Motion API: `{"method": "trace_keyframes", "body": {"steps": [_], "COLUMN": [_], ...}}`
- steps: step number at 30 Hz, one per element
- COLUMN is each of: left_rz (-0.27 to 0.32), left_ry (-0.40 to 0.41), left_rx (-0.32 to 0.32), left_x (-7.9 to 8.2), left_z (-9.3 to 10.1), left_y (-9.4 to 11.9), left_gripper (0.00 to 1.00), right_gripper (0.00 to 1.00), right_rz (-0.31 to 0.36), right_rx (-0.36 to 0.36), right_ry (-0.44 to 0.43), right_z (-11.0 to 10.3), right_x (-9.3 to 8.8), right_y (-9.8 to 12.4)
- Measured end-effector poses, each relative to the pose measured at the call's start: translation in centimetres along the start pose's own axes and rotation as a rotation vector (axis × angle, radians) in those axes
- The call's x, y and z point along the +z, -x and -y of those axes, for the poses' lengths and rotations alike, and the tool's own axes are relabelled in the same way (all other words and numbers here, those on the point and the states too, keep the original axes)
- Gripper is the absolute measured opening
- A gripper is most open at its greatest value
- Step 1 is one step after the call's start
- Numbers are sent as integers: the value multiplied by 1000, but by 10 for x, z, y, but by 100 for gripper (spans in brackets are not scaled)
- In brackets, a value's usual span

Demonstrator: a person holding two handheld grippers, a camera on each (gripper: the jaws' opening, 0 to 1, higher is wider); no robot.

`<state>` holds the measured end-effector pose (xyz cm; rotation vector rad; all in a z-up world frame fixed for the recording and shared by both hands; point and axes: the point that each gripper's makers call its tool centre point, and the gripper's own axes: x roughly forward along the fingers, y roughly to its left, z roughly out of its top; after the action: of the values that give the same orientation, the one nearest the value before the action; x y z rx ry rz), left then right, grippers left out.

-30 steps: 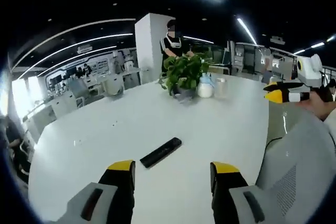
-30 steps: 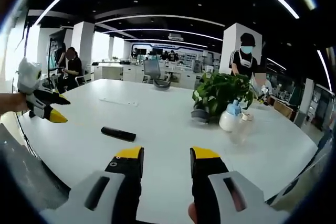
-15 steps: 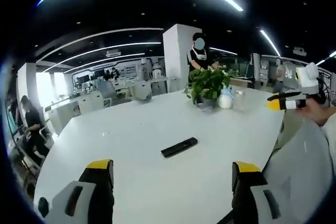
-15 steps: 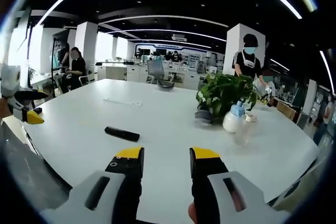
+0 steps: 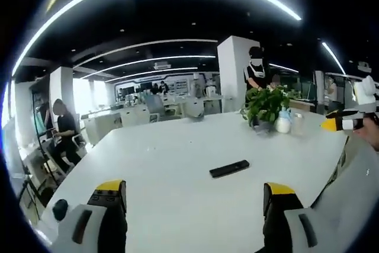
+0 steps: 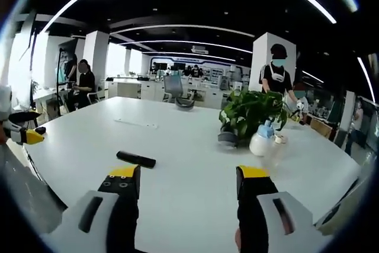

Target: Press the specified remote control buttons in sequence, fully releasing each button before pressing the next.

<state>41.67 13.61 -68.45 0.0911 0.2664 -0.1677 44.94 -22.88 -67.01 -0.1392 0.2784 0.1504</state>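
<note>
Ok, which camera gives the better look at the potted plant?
The right gripper view: the potted plant sits larger there, with its pot and leaves distinct. In the left gripper view the plant is small and far across the table.

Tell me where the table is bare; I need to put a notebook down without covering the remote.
The white table is bare between the remote and the right gripper, and across the far stretch behind the remote. It is crowded at the far right, where the potted plant, a spray bottle and a clear cup stand together.
</note>
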Motion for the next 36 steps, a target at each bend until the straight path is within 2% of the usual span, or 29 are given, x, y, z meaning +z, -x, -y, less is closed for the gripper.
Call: {"method": "trace_keyframes", "body": {"steps": [2, 5, 11, 16, 20, 24, 36], "left_rz": [-4, -6, 11, -20, -36, -30, -34], "left_ry": [-17, -18, 3, -17, -48, -44, -82], "left_rx": [11, 19, 28, 21, 28, 42, 40], "left_x": [0, -2, -5, -9, -15, -18, -18], "left_z": [-1, -1, -7, -1, -4, -10, -6], "left_y": [0, -1, -5, -6, -8, -8, -7], "left_gripper": [100, 100, 100, 100, 100, 100, 100], "right_gripper": [81, 87, 91, 97, 98, 99, 98], "right_rz": [5, 16, 19, 9, 4, -2, -12], "right_rx": [-10, -16, -12, 1, 2, 5, 8], "right_ry": [3, 3, 9, 20, 19, 14, 4], "right_z": [2, 3, 0, -4, -4, -5, -4], "right_x": [1, 2, 3, 2, 2, 1, -1], "right_y": [0, -1, -1, -3, -2, -2, -1]}}
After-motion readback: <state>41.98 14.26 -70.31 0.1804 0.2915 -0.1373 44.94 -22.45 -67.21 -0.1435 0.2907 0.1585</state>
